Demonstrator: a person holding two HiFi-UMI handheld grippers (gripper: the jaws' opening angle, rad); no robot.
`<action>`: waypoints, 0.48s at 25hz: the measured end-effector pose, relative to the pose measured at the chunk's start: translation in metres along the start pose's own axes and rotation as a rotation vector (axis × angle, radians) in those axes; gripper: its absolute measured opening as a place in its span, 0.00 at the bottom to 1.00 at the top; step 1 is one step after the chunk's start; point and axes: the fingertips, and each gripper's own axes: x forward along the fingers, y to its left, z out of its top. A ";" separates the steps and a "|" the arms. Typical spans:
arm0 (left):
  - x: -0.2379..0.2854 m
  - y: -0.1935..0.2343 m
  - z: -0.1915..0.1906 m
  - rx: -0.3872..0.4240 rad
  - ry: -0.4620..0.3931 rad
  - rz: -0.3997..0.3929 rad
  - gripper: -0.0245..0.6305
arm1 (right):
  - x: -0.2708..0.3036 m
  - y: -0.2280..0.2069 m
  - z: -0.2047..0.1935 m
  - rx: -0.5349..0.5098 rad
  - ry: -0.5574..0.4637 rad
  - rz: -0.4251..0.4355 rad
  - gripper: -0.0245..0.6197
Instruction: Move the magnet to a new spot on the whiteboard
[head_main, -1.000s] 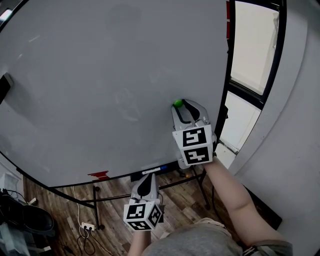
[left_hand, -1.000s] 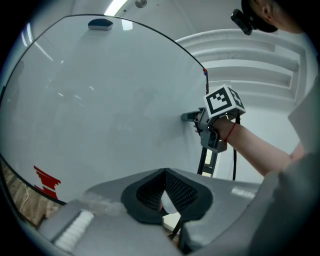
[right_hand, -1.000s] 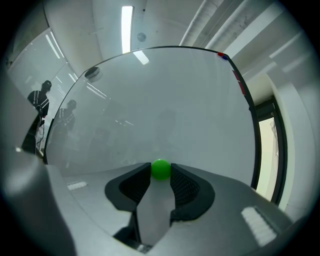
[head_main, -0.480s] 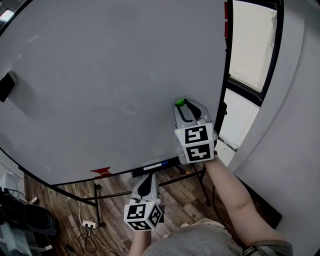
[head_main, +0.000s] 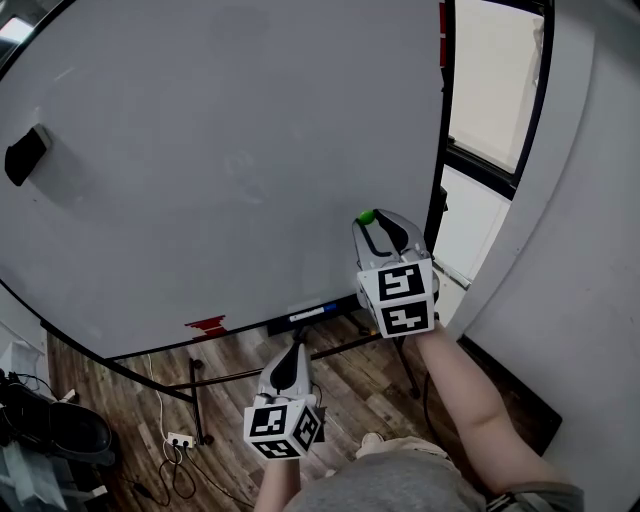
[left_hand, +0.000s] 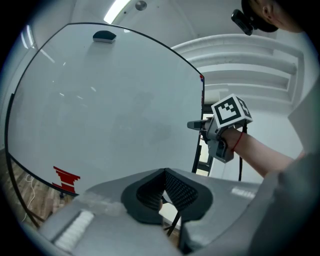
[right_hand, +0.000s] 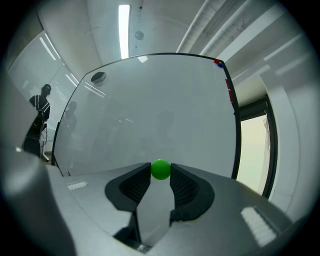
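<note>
A small green ball magnet (head_main: 367, 216) sits pinched between the two jaw tips of the right gripper (head_main: 373, 222), one dark ribbed pad on each side of it. In the right gripper view the magnet (right_hand: 160, 169) shows at the very tip of the right gripper (right_hand: 160, 173), with the board filling the background. Whether the magnet touches the board surface cannot be told.

The magnet is in front of the whiteboard (head_main: 220, 150) at about 4 o'clock on its face, close to the black right edge. The board is pale and mostly bare. A black eraser (head_main: 27, 155) clings to it at 9 o'clock, and a red stepped mark (head_main: 205, 325) lies on its lower edge at 6 o'clock. A tray (head_main: 305, 315) runs under the bottom edge.

The left gripper (head_main: 292, 352) hangs low, at 6 o'clock in the head view, well apart from the board, over the wooden floor (head_main: 230, 390). Its jaws are pressed together with nothing between them – the left gripper view shows the tips meeting on the left gripper (left_hand: 164, 171).

A window (head_main: 490, 90) stands at 2 o'clock, beyond the board's right edge.
</note>
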 end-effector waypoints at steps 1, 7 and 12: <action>-0.006 0.000 -0.001 0.002 0.000 0.001 0.04 | -0.007 0.003 -0.001 0.002 0.000 0.001 0.23; -0.044 0.000 -0.006 0.006 0.004 0.005 0.04 | -0.048 0.023 -0.003 0.012 0.003 0.001 0.23; -0.078 0.000 -0.006 0.015 -0.005 0.002 0.04 | -0.087 0.044 -0.004 0.018 0.005 0.000 0.23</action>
